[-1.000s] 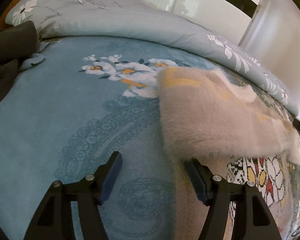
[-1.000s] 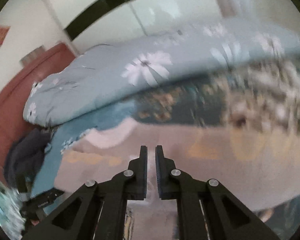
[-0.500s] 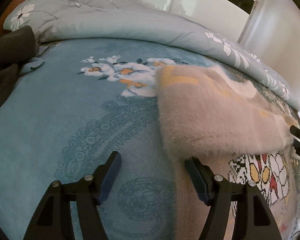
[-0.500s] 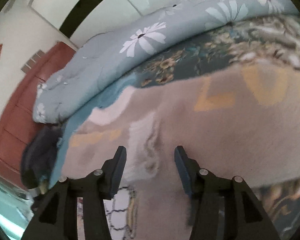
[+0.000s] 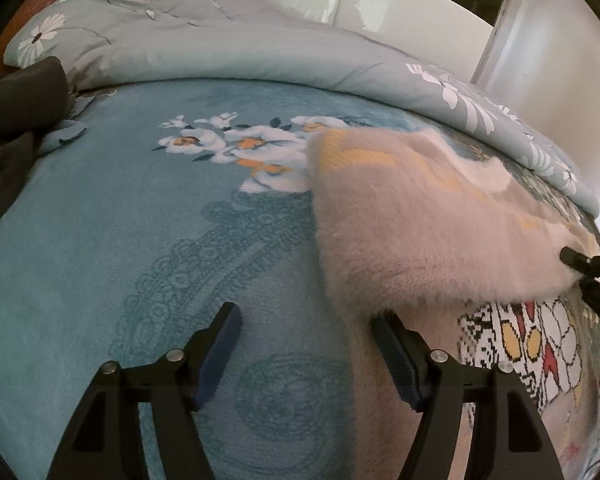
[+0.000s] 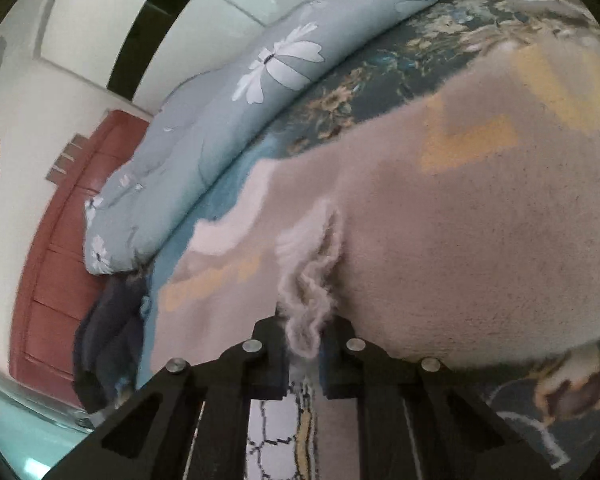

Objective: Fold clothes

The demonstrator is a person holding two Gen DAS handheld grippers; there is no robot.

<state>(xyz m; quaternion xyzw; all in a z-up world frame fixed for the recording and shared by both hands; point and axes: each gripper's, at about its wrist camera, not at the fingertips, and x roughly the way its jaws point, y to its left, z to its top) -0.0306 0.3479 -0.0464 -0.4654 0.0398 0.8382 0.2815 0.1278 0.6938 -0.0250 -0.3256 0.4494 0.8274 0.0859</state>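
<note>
A fuzzy pink sweater (image 5: pixel 424 224) with yellow patches and a flower pattern lies on the blue blanket (image 5: pixel 140 240), its upper part folded over the lower part. My left gripper (image 5: pixel 306 346) is open and empty; its right finger sits at the folded edge, its left finger over bare blanket. My right gripper (image 6: pixel 304 354) is shut on a bunched tuft of the sweater's (image 6: pixel 480 240) edge. It also shows at the right edge of the left wrist view (image 5: pixel 588 268).
A grey floral duvet (image 5: pixel 220 48) is piled along the far side of the bed. Dark clothing (image 5: pixel 12 120) lies at the left. A red-brown wooden door (image 6: pixel 60 248) and white walls stand beyond the bed.
My right gripper was shut a second ago, opened wide over the sweater, and has now shut on its edge. My left gripper has stayed open in about the same place.
</note>
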